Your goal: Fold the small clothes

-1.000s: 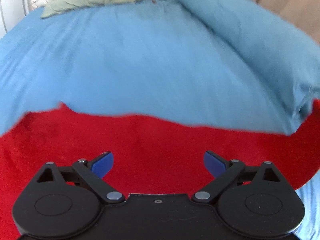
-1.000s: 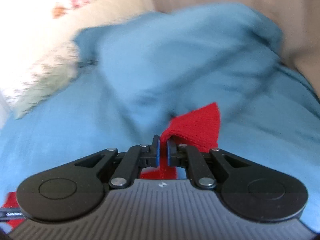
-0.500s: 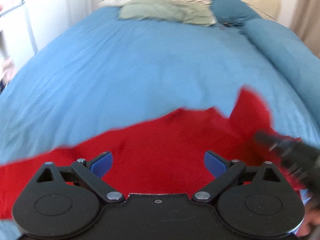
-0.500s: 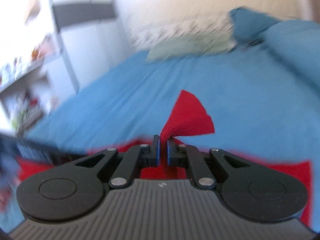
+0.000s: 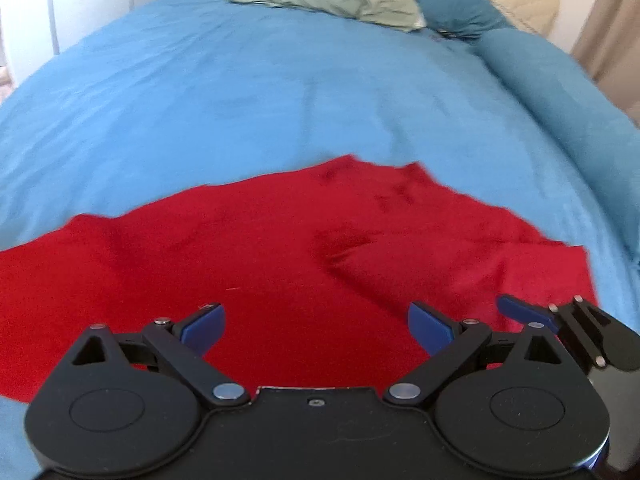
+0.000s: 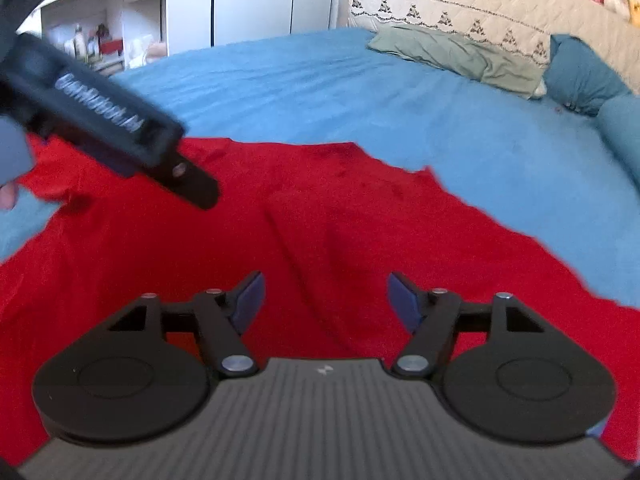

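Right now the red garment (image 5: 248,248) is lying spread across the near part of the bed (image 5: 248,92), on its blue cover, directly under and ahead of both grippers. Its far edge is running unevenly beyond the fingertips, and a soft fold is showing in the cloth ahead of the left gripper, slightly to its right.

The left gripper (image 5: 316,326) is hanging over the cloth with its blue pads spread wide and gripping nothing; only red fabric is showing in the gap below. The right gripper (image 6: 325,296) is sitting just to its right, tilted down at the garment. Its jaws are opening, and nothing is caught between them; the cloth is lying loose underneath. From the left wrist view, one blue pad and the black linkage of the right gripper are poking in at the lower right, just beside the left gripper's right finger (image 5: 430,326). From the right wrist view, the left gripper's black body is reaching in from the upper left over the garment, blurred, with a bit of the person's hand (image 6: 8,196) behind it.

Well ahead of both grippers, at the far end of the bed, a grey-green pillow (image 6: 460,56) is lying, with a dark blue cushion (image 6: 580,72) beside it to the right. Off past the left gripper, white shelves (image 6: 120,28) are standing against the wall.
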A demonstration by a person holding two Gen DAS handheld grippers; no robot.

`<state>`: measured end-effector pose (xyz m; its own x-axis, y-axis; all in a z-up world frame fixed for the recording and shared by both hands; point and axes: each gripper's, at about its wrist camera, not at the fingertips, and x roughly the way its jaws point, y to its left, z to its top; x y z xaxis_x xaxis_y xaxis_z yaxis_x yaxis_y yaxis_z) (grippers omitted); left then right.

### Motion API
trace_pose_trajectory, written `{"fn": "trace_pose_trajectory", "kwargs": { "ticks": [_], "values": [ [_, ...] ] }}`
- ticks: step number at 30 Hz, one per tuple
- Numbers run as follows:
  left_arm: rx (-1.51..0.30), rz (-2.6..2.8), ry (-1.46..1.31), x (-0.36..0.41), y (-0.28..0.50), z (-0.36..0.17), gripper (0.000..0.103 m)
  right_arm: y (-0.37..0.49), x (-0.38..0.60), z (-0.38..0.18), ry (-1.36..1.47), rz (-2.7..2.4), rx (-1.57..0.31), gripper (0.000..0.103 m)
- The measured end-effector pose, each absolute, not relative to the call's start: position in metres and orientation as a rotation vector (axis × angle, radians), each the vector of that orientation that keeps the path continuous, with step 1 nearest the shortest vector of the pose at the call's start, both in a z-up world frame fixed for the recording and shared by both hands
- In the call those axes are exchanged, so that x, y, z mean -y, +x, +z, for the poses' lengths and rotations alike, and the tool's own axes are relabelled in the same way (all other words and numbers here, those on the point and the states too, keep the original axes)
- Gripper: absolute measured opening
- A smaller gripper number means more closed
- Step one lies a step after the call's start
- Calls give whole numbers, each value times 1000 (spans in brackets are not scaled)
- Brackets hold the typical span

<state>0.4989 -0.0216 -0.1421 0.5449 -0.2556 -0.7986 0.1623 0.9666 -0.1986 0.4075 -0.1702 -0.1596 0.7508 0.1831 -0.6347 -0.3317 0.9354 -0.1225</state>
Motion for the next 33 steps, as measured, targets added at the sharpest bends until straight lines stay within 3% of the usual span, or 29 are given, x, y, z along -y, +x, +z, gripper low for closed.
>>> {"fn": "trace_pose_trajectory", "kwargs": {
  "ticks": [4,7,10,14,19,21,23,27,28,31,33],
  "values": [
    [-972,-318,-112,56,505,-145,92,383,214,-145,-231,189,-682,95],
    [-979,-324,-133,82,513,-161,65,366,244,-141,-200,113,-693,100],
    [-980,-254,-130,98,525,-181,55,347,269,-142,-170,69,-699,100],
    [-931,-176,-134,92,518,-187,28,333,292,-148,-111,-11,-707,100],
    [-941,-94,-160,74,495,-190,27,325,310,-149,-18,-90,-739,100],
    [-949,-105,-198,69,490,-192,30,320,316,-149,13,-110,-748,100],
    [-947,-126,-218,71,490,-193,39,333,315,-152,22,-127,-754,100],
    [-924,-137,-253,77,502,-194,39,336,321,-158,35,-158,-776,101],
    [-921,-132,-257,78,507,-195,38,337,324,-160,40,-169,-786,101],
    [-903,-113,-246,84,518,-190,4,342,327,-169,33,-199,-801,102],
    [-858,-133,-277,80,518,-179,4,347,329,-176,15,-228,-803,102]
  ]
}}
